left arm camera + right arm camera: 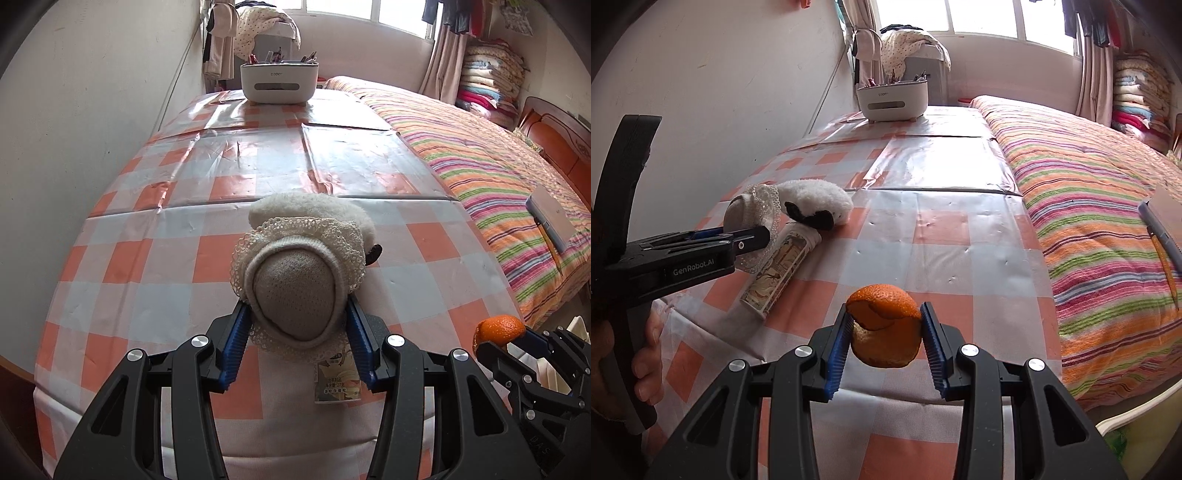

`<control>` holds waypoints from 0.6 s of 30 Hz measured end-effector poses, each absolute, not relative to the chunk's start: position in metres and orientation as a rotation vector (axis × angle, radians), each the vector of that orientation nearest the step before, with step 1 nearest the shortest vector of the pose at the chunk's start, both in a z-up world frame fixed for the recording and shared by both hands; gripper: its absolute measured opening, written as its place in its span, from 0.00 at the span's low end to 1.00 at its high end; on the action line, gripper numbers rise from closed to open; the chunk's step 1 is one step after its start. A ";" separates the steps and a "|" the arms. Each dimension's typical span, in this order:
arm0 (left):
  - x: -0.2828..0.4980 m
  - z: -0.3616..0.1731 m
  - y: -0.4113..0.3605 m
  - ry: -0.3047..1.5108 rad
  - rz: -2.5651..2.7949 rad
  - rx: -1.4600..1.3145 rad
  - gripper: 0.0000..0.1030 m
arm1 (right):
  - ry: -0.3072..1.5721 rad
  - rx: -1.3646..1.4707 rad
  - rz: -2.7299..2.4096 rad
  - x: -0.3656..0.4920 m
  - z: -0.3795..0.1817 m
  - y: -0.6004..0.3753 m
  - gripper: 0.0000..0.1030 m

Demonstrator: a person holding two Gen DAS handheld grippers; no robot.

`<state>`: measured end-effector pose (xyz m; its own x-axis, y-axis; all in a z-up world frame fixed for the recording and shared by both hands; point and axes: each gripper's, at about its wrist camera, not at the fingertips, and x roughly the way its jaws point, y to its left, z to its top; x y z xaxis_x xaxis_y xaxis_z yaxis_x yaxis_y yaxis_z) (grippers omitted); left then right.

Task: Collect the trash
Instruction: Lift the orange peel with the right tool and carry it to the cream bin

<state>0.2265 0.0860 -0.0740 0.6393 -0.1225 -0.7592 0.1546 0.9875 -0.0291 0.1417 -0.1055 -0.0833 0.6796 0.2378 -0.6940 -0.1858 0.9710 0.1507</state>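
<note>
Right wrist view: the right tool (886, 334) pinches a curled orange peel (885, 325) above the checked worktop (942, 236). The left tool (297, 332) clamps a lace-trimmed plush toy (301, 269) over a printed paper tube (781, 266). Judged step: carry-off. Next: find a bin; none is clearly visible.

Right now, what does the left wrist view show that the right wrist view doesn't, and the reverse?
Left wrist only: the sock-like lace-trimmed toy end head-on between the left gripper fingers, hiding most of the carton.

Right wrist only: the carton's full length lying on the table, the plush's black patches, and a hand on the left handle.

Both: orange peel clamped in the right gripper, white organizer, striped bed.
</note>
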 end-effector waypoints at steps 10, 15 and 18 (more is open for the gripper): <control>0.202 -0.062 0.065 0.824 -0.198 0.062 0.46 | 0.762 0.074 0.202 0.127 -0.075 -0.126 0.35; 0.189 -0.056 0.051 0.805 -0.228 0.072 0.46 | 0.750 0.077 0.182 0.118 -0.071 -0.139 0.35; 0.183 -0.052 0.043 0.796 -0.249 0.071 0.46 | 0.738 0.079 0.168 0.112 -0.068 -0.147 0.35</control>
<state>0.1830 0.0428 -0.0518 0.6721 -0.1949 -0.7144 0.2478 0.9683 -0.0310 0.1119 -0.1471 -0.0676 0.7271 0.1798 -0.6625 -0.1243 0.9836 0.1305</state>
